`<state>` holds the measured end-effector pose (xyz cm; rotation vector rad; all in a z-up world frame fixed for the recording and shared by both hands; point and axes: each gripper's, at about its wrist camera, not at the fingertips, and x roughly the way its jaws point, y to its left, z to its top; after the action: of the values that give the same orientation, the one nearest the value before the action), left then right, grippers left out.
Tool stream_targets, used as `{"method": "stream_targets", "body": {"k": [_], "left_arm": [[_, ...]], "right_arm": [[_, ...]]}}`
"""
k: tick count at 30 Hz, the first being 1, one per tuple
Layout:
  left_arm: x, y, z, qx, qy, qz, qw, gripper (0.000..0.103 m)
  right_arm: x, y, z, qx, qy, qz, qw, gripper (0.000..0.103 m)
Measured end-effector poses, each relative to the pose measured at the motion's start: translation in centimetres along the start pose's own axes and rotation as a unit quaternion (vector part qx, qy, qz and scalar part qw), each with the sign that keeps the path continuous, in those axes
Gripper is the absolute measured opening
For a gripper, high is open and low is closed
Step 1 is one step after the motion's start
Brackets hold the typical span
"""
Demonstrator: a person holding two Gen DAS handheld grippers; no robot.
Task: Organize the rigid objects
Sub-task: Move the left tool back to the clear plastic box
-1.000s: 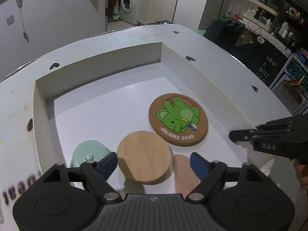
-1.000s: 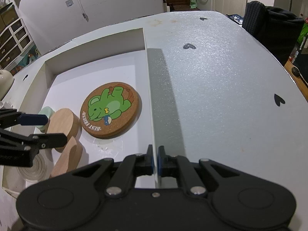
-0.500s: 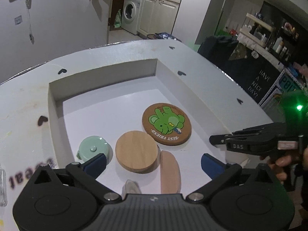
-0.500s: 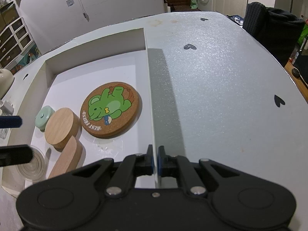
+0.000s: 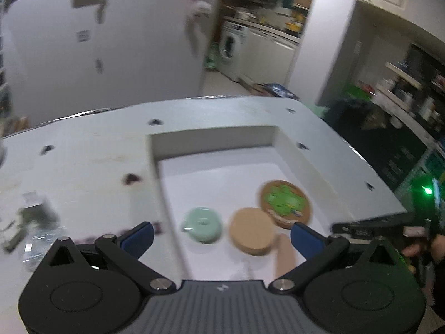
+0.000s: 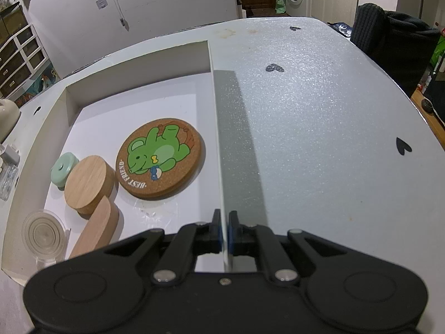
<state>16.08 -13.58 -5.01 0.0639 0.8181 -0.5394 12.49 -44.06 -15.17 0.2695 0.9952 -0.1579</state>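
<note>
Left gripper (image 5: 221, 235) is backing up and away from the tray (image 6: 133, 55): since the earlier frame its jaws have been spreading to full width, nothing between them, and the wood disc (image 5: 251, 233) is now sitting free on the tray floor. Right gripper (image 6: 224, 231) is pinching the tray's near right wall, pads pressed on it.

Seen from the left wrist, near to far:
- wood disc at 12 o'clock, just ahead
- mint lid (image 5: 203, 224) at 11
- frog coaster (image 5: 285, 204) at 1

Left hand is nearer all three. Clutter (image 5: 33, 228) is lying at 9, blurred.
</note>
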Motion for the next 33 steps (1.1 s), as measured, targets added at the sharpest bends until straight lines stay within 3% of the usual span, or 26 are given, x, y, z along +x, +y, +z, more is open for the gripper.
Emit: {"method": "stream_targets", "body": {"k": [9, 18, 28, 33], "left_arm": [[-0.3, 6.9, -0.4, -0.046, -0.008, 0.084, 0.9954, 0.103], [1.7, 13.6, -0.9, -0.027, 0.003, 0.154, 0.9877, 0.103], [4.0, 17.8, -2.7, -0.025, 0.034, 0.188, 0.9812, 0.103], [4.4, 18.7, -3.1, -0.030, 0.038, 0.185, 0.9816, 0.103]], "right_arm": [[0.0, 0.0, 0.0, -0.002, 0.001, 0.000, 1.000, 0.005], [0.1, 0.0, 0.0, -0.003, 0.001, 0.000, 1.000, 0.005], [0.2, 0.2, 0.2, -0.005, 0.007, -0.006, 1.000, 0.004], [0.3, 0.4, 0.8, -0.006, 0.020, -0.009, 1.000, 0.004]]}}
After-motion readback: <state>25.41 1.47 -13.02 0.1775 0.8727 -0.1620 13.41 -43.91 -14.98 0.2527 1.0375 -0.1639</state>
